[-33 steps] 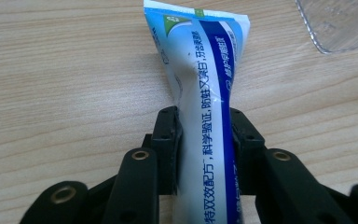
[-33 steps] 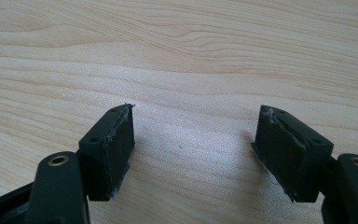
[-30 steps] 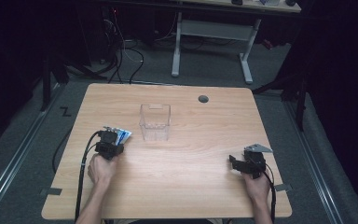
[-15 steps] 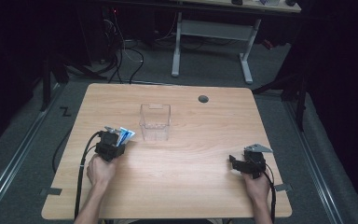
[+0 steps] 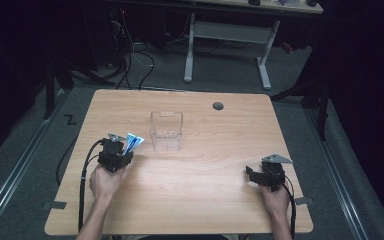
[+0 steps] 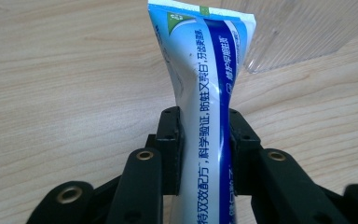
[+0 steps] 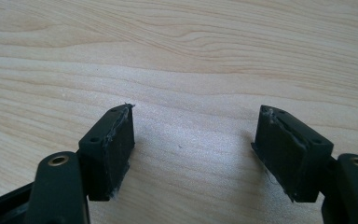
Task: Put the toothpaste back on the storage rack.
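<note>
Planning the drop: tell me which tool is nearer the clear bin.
Left. The left tool, shut on the toothpaste tube, sits just beside the clear bin; the right tool rests far off.

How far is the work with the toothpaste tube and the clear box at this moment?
Done: the left gripper is shut on the toothpaste tube, pinched between its fingers. In hand: the tube is beside the clear box, not in it. Left: probably placing it inside. The right gripper is open, over bare table.
</note>
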